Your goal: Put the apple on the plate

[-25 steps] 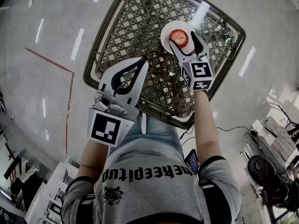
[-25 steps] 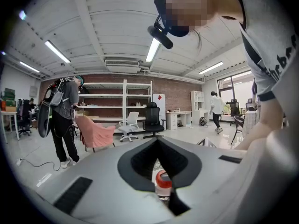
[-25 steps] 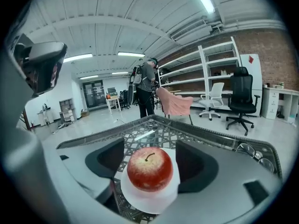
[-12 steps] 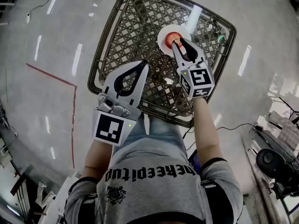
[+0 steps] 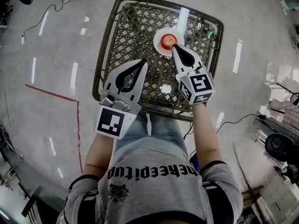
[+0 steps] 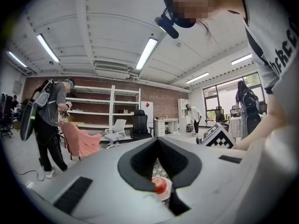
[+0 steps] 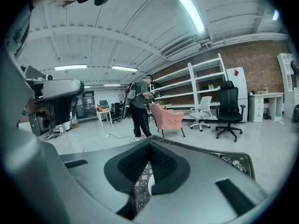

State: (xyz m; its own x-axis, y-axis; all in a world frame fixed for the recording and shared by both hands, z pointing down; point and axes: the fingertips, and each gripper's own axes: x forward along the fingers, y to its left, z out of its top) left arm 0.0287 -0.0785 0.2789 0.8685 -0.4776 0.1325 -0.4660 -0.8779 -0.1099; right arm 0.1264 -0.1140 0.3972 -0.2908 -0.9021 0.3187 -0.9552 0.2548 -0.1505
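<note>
Apple (image 5: 167, 41) on plate (image 5: 157, 45); left tool (image 5: 144, 61), right tool (image 5: 173, 46) clenched, empty; shirt (image 5: 149, 190) lettering upside down.

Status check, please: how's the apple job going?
Left gripper shut, empty. Right gripper shut, empty. Apple on plate, wicker table. Nothing blocking.

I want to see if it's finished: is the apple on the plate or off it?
On it. The red apple sits in the middle of the white plate on the woven table.

Grey short-sleeved T-shirt (image 5: 149, 183) with black lettering, blue jeans (image 5: 161, 129); pale grey left tongs (image 5: 141, 62) and right tongs (image 5: 174, 47), black-lined inside, each with a black-and-white marker cube (image 5: 196, 85)
</note>
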